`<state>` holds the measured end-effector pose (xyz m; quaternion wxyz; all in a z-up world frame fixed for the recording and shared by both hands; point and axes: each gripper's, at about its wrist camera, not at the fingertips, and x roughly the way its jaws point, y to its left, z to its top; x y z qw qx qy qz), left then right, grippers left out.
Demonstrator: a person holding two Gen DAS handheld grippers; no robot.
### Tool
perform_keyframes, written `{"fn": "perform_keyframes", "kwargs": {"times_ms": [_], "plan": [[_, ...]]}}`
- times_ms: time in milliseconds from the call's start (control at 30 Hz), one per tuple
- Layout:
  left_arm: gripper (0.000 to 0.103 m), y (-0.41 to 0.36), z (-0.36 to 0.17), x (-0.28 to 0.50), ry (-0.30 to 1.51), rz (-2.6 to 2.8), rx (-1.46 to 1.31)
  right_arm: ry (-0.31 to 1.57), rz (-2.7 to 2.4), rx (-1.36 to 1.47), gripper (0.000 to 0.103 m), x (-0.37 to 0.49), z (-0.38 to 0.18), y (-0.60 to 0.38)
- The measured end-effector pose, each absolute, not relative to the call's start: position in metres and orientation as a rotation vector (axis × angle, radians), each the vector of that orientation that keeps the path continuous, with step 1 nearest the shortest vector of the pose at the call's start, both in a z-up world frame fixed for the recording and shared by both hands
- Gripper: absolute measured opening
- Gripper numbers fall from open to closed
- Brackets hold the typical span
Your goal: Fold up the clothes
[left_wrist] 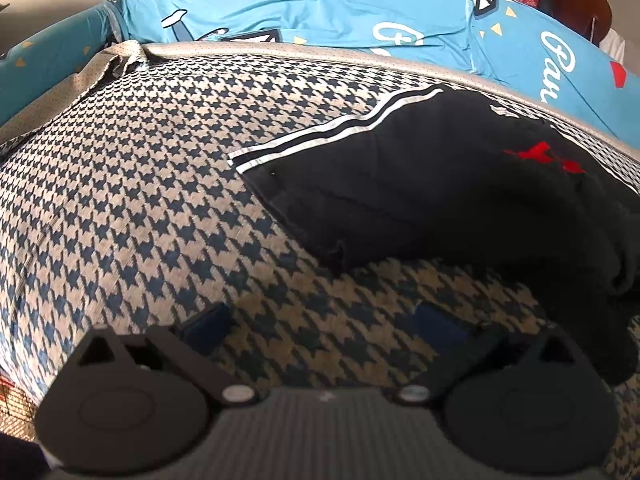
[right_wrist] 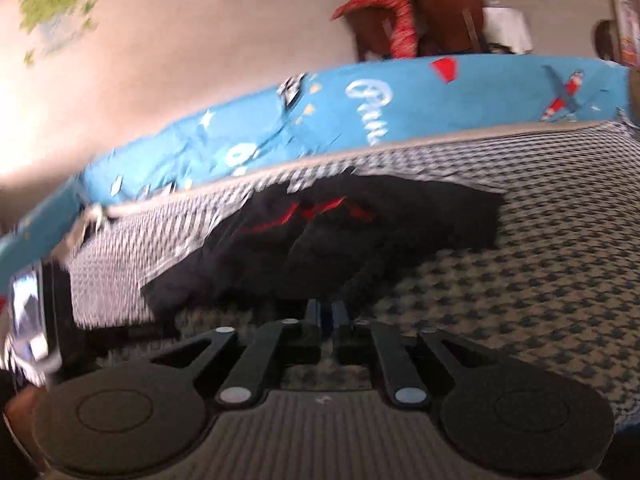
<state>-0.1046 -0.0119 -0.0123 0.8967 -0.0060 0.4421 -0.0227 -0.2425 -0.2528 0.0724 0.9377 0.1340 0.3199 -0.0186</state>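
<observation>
A black garment (left_wrist: 432,184) with white side stripes and a red logo lies crumpled on the houndstooth bed cover (left_wrist: 140,184), to the right in the left wrist view. My left gripper (left_wrist: 320,328) hovers just short of its near edge, open, with nothing between its blue-padded fingers (left_wrist: 204,326). The right wrist view is blurred by motion. There the black garment (right_wrist: 320,236) lies ahead, and a dark fold of it runs down to my right gripper (right_wrist: 327,312), whose fingers are pressed together on that fold.
A bright blue printed sheet (left_wrist: 320,12) runs along the far side of the houndstooth cover (right_wrist: 540,240). A brown chair with red cloth (right_wrist: 400,20) stands beyond the bed. A dark, shiny object (right_wrist: 36,312) sits at the left edge of the right wrist view.
</observation>
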Motion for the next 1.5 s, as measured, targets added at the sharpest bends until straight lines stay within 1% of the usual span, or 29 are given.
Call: {"fn": "perform_keyframes", "kwargs": {"times_ms": [67,133,233,300,367,567,600,633,667,833,1000,1167,1300,1400,1433,1500], "plan": [[0.103,-0.014,-0.013,-0.103,0.914,-0.049,-0.01,0.677,-0.009,0.231,0.017,-0.235,0.065,-0.239],[0.103,-0.018,-0.015,-0.101,0.905,-0.064,0.002,0.691,0.011,0.199,0.027,-0.226,0.058,-0.227],[0.103,-0.024,-0.018,-0.096,0.894,-0.055,0.029,0.699,0.026,0.165,0.037,-0.212,0.049,-0.215],[0.103,-0.027,-0.02,-0.092,0.88,-0.059,0.037,0.699,0.016,0.122,0.038,-0.199,0.041,-0.206],[0.103,-0.034,-0.022,-0.084,0.871,-0.064,0.057,0.702,0.006,0.069,0.038,-0.185,0.034,-0.198],[0.103,-0.045,-0.026,-0.059,0.846,-0.054,0.073,0.764,0.002,0.029,0.037,-0.159,0.011,-0.188],[0.103,-0.047,-0.027,-0.054,0.841,-0.05,0.078,0.776,-0.001,0.026,0.03,-0.156,0.007,-0.186],[0.103,-0.049,-0.028,-0.049,0.836,-0.047,0.083,0.763,0.001,0.022,0.011,-0.158,0.007,-0.186],[0.103,-0.051,-0.029,-0.045,0.831,-0.043,0.088,0.764,0.003,0.014,0.007,-0.159,0.007,-0.184],[0.103,-0.049,-0.029,-0.018,0.819,0.002,0.106,0.721,0.052,0.045,0.005,-0.181,0.03,-0.194],[0.103,-0.021,-0.025,0.014,0.833,0.09,0.073,0.64,0.047,0.076,0.005,-0.218,0.068,-0.224],[0.103,0.008,-0.017,0.038,0.82,0.179,0.051,0.616,-0.15,0.128,0.005,-0.24,0.084,-0.265],[0.103,0.022,-0.004,0.046,0.778,0.279,0.099,0.625,-0.369,0.13,0.006,-0.242,0.085,-0.288],[0.103,0.036,0.007,0.052,0.788,0.282,0.074,0.639,-0.459,0.106,0.008,-0.238,0.084,-0.293],[0.103,0.04,0.011,0.053,0.797,0.253,0.053,0.632,-0.47,0.105,0.012,-0.238,0.085,-0.294],[0.103,0.046,0.019,0.053,0.811,0.198,0.017,0.607,-0.443,0.132,0.015,-0.24,0.09,-0.296]]}}
